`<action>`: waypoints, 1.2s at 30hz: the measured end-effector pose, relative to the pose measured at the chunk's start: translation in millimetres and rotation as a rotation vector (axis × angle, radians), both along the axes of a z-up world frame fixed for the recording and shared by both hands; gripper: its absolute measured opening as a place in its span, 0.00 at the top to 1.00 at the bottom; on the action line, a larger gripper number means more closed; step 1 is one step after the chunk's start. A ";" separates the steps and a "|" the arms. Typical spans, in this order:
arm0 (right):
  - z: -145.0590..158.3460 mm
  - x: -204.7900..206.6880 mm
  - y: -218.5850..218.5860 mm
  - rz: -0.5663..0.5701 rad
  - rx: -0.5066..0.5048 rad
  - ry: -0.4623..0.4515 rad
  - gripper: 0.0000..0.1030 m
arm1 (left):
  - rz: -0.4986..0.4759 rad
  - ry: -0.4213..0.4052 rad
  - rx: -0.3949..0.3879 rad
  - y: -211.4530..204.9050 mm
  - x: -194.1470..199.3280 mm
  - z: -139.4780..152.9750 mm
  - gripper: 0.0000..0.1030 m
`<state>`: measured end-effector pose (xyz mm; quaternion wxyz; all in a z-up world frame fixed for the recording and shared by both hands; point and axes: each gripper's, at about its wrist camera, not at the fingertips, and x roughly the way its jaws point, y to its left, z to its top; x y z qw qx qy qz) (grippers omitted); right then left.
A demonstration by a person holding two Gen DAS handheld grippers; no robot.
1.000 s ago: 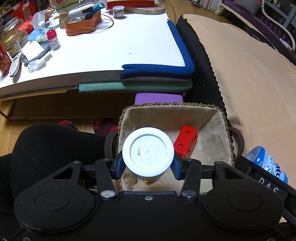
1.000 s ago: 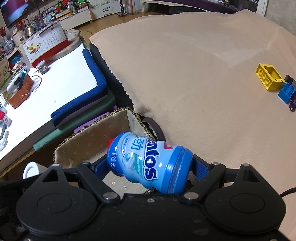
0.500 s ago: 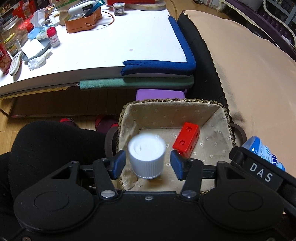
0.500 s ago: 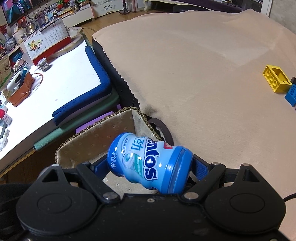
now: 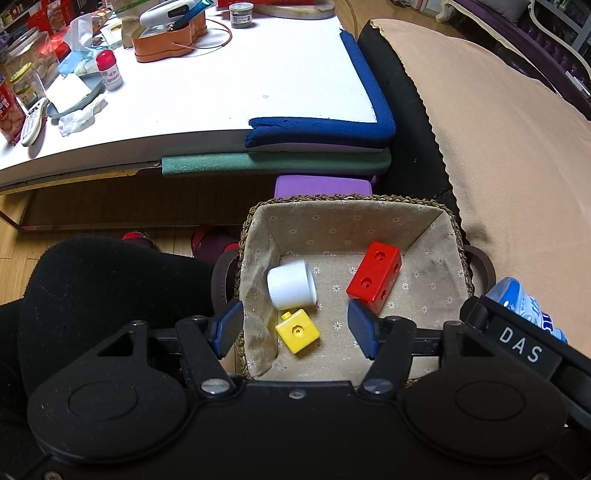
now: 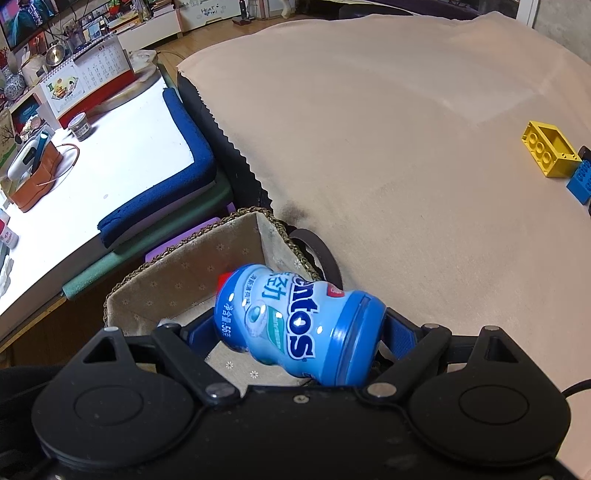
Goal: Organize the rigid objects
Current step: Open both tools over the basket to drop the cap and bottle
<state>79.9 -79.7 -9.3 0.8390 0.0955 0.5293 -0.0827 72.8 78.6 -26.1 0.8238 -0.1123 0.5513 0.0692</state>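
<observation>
A low white tabletop (image 5: 207,92) is being edged at its corner by blue foam padding (image 5: 369,110), with green foam (image 5: 273,162) lying beneath it. Wooden plank flooring (image 5: 110,206) is being seen under the tabletop. A broad beige cloth (image 6: 369,147) is being spread over a black mat (image 5: 413,140) beside it. A desk calendar (image 6: 92,74) is being stood at the tabletop's far end, and a screen (image 6: 22,18) is being lit in the far corner.
</observation>
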 end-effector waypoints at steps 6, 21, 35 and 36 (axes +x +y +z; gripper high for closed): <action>-0.7 0.8 -0.8 0.000 0.004 -0.005 0.10 | 0.002 -0.003 0.003 0.3 -0.6 0.7 0.41; 0.0 -2.9 -4.2 -0.004 -0.003 -0.003 0.10 | -0.009 0.001 0.001 -1.3 0.0 -0.2 0.38; 1.2 -7.0 -9.4 -0.011 -0.018 0.001 0.10 | -0.043 -0.015 0.005 -5.0 -0.4 1.6 0.36; 1.7 -7.6 -10.1 -0.012 -0.021 0.001 0.10 | -0.049 -0.018 0.006 -6.2 -0.8 1.9 0.36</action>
